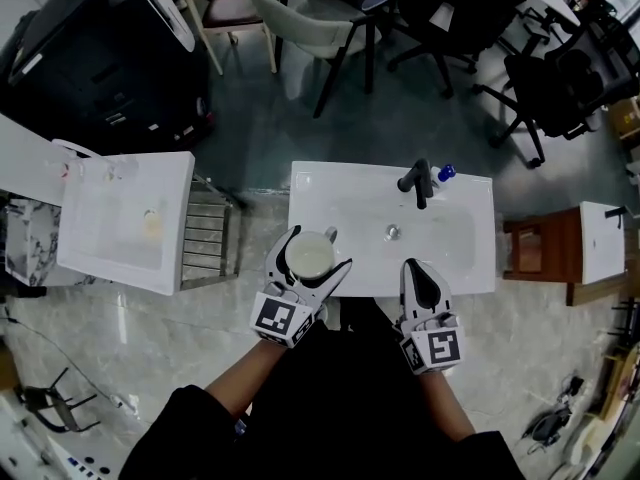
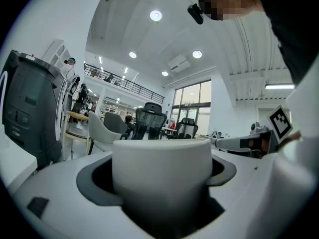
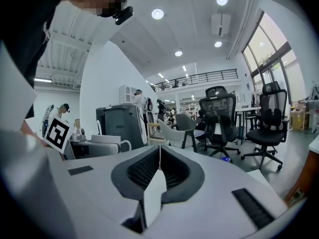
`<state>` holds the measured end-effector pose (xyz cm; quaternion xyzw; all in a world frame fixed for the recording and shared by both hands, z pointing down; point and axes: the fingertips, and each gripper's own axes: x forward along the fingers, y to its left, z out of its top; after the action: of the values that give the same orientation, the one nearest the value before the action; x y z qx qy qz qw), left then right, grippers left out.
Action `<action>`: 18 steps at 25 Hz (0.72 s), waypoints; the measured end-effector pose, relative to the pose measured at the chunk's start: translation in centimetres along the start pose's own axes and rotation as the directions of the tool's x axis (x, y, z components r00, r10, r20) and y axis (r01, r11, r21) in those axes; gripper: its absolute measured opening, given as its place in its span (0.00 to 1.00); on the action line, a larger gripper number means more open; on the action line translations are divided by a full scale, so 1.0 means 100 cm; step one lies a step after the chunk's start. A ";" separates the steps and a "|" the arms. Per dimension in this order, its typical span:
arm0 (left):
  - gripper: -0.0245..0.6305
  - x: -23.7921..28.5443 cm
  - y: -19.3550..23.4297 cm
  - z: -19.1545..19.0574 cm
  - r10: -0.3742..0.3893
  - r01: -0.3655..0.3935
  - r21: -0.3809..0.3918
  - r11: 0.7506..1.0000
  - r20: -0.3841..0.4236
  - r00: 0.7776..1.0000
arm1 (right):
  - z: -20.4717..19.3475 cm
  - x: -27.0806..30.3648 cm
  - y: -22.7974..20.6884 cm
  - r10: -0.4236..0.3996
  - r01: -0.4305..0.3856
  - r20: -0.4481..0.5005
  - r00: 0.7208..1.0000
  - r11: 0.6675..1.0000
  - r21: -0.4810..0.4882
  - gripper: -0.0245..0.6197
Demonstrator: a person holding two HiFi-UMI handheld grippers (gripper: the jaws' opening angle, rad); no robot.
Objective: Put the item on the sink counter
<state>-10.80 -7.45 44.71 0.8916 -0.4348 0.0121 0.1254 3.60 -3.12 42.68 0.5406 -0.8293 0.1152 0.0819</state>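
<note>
Left gripper, head view: clamped around a white round ceramic cup with a cream-coloured inside, one jaw on each side of its wall. The cup is over the front left corner of the white rectangular sink counter; cannot tell whether its base touches the surface. Right gripper: jaws pressed together, nothing in them, tips over the counter's front edge, to the right of the cup and apart from it. Black faucet stands at the rear of the basin, with the round metal drain just in front of it.

Left gripper view: the cup stands upright with a level rim and fills the whole gap of the left gripper. Both dark grey pads lie against its wall. The other gripper's marker cube shows at the right edge.

Right gripper view: the right gripper is closed, and its ribbed dark pads meet along a thin line with nothing between them. Two black office chairs stand on the floor beyond.
</note>
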 end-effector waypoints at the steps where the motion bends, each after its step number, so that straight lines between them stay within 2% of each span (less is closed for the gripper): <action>1: 0.77 0.008 0.002 0.001 0.009 -0.009 -0.001 1.000 -0.002 1.000 | 0.006 0.005 -0.006 0.003 -0.003 0.024 1.000 1.000 -0.004 0.09; 4: 0.77 0.034 0.005 0.002 0.012 -0.012 -0.026 1.000 -0.006 1.000 | 0.021 0.022 -0.020 0.023 -0.023 0.082 0.996 1.000 -0.002 0.09; 7: 0.77 0.063 0.006 -0.001 0.002 -0.003 -0.045 0.999 -0.014 1.000 | 0.019 0.037 -0.037 0.022 -0.022 0.048 0.999 1.000 -0.001 0.09; 12: 0.77 0.114 0.007 -0.015 0.005 -0.006 -0.019 1.000 -0.045 0.999 | 0.024 0.056 -0.078 -0.019 0.016 0.072 0.997 0.999 0.032 0.09; 18: 0.77 0.164 0.015 -0.038 0.028 -0.027 0.012 1.000 -0.099 0.995 | 0.021 0.079 -0.124 -0.026 0.024 0.037 0.999 0.998 0.050 0.09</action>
<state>-1.40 -20.13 50.87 0.8846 -0.4401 0.0603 0.1420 11.69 -15.51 43.96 0.5547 -0.8209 0.1245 0.0543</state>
